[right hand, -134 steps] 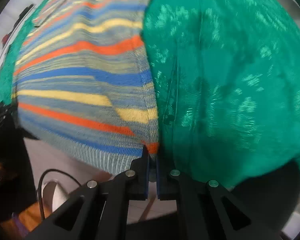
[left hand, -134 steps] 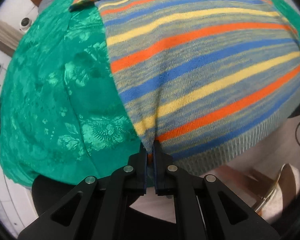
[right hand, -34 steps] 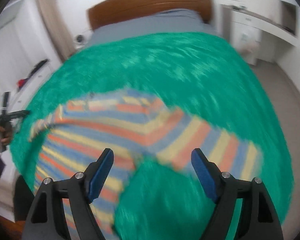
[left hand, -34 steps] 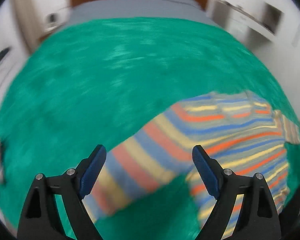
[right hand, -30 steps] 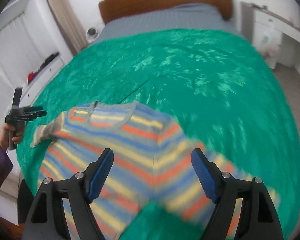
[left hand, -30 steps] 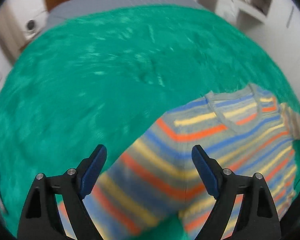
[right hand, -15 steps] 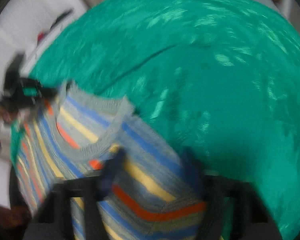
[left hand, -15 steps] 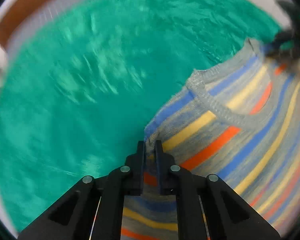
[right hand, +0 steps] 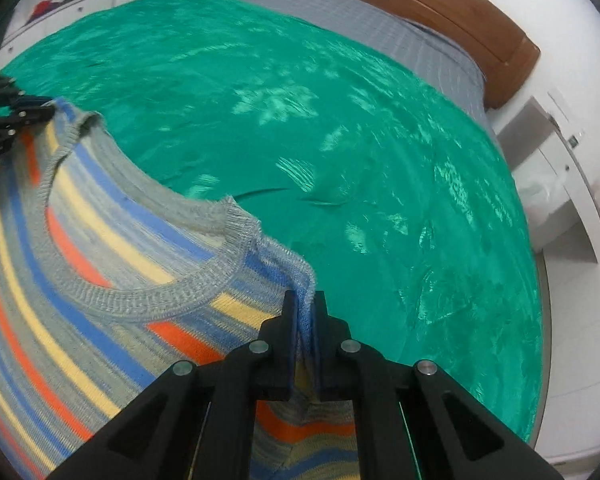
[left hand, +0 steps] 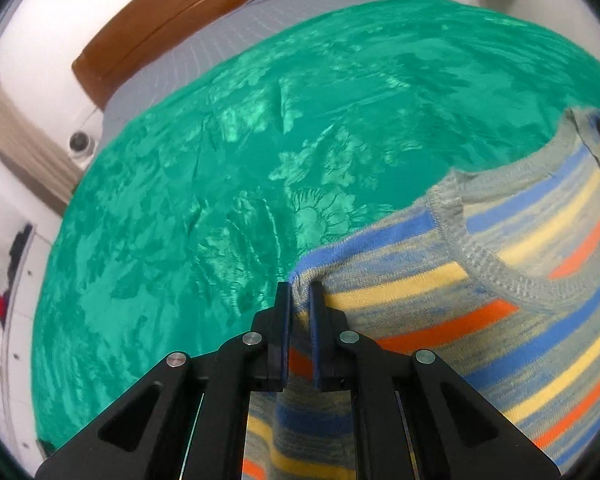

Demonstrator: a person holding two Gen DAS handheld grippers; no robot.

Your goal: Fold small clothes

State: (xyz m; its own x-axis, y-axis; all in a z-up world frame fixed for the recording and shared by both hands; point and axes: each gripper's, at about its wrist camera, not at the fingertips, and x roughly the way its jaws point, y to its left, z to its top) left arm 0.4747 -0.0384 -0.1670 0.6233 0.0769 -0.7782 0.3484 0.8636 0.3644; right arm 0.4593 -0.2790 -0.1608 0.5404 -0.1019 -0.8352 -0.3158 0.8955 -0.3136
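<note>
A small striped knit sweater [left hand: 500,300] in grey, blue, yellow and orange lies on a green floral bedspread [left hand: 220,200]. My left gripper [left hand: 299,292] is shut on the sweater's shoulder, left of the grey neckline [left hand: 480,256]. In the right wrist view my right gripper [right hand: 305,300] is shut on the other shoulder of the sweater [right hand: 80,272], right of the neckline [right hand: 148,292]. The left gripper [right hand: 40,112] also shows at that view's left edge, holding the far shoulder. The sweater's lower part is hidden below both views.
The bedspread [right hand: 340,120] covers a bed with a grey sheet [right hand: 360,20] and a brown wooden headboard [left hand: 172,28]. A white bedside unit [right hand: 560,184] stands at the right. White shelves with clothes [left hand: 8,280] stand at the left.
Both grippers let go of the sweater's lower corners, opened, moved to the shoulders and shut on them. The sweater's top now looks slightly lifted and pulled taut between them.
</note>
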